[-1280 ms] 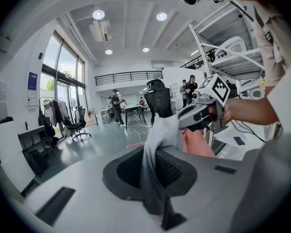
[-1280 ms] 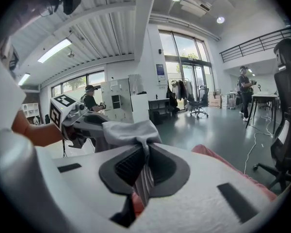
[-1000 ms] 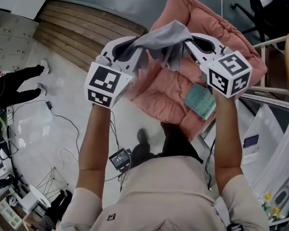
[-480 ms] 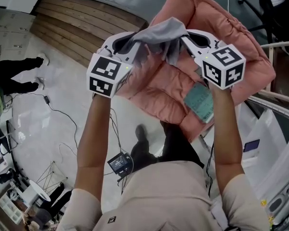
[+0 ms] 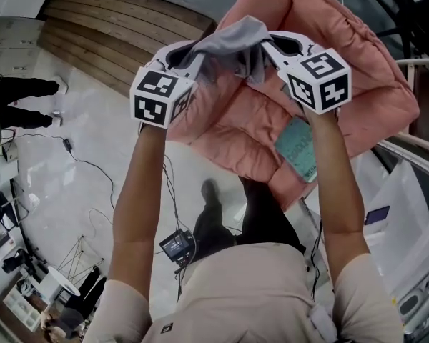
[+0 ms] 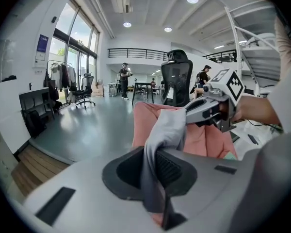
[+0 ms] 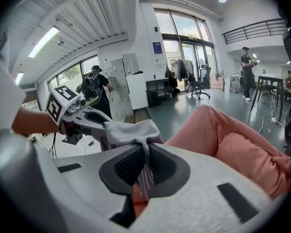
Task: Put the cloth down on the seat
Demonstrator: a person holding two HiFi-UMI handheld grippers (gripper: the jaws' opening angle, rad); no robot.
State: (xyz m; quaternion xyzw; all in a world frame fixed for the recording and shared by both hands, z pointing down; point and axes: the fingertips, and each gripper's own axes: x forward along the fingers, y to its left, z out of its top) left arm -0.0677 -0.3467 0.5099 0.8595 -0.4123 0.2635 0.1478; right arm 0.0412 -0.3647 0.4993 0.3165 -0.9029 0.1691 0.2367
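Observation:
A grey cloth hangs stretched between my two grippers above the pink cushioned seat. My left gripper is shut on the cloth's left end, and in the left gripper view the cloth is pinched between the jaws, with the left gripper holding it tight. My right gripper is shut on the other end; in the right gripper view the cloth bunches above the jaws of the right gripper. Loose folds of cloth dangle between the two grippers over the seat cushion.
A greenish card or packet lies on the seat's front part. A wooden step runs at the upper left. Cables and a small device lie on the glossy floor below. An office chair stands behind the seat. White bags are at the right.
Both grippers, still holding the cloth, have shifted up and slightly forward over the seat. The view has moved so more of the pink cushion shows.

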